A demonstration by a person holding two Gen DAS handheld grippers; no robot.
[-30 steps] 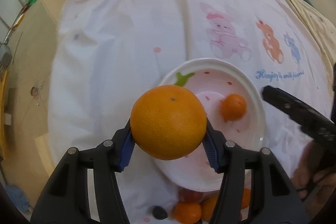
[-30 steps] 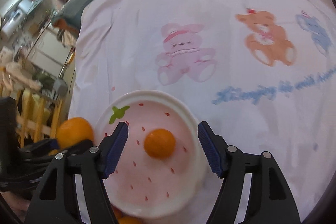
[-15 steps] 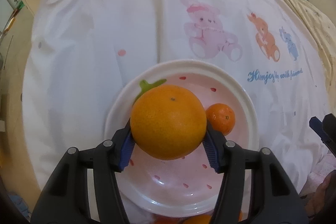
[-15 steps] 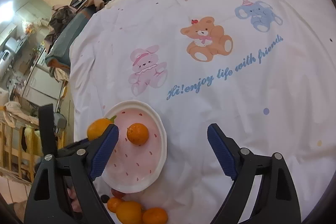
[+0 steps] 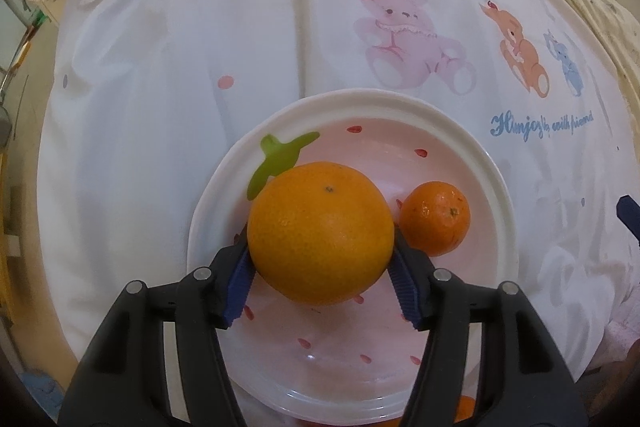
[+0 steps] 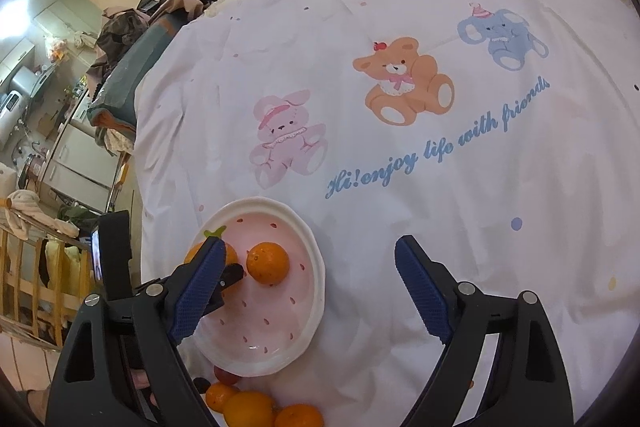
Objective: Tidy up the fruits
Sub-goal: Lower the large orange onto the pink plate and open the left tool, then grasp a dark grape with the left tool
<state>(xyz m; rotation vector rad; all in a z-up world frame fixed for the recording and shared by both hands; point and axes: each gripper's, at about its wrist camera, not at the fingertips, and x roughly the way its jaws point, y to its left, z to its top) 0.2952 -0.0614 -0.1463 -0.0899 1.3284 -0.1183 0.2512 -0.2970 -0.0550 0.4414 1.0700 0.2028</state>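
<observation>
The step in hand looks like setting the large round orange fruit (image 5: 320, 233) down in the pink-and-white strawberry-patterned plate (image 5: 496, 187) on the white cartoon-print bedsheet (image 5: 180, 67). To do it well, the left gripper (image 5: 320, 259) should lower until the fruit rests on the plate floor, just clear of the small round tangerine (image 5: 435, 218) beside it, then part gently so nothing rolls. The fruit sits squarely between the left gripper's blue pads (image 5: 239, 277), which clamp it on both sides above the plate. The right gripper (image 6: 308, 293) hangs spread wide and holds nothing, with a pile of loose oranges (image 6: 248, 407) near the plate's close rim
</observation>
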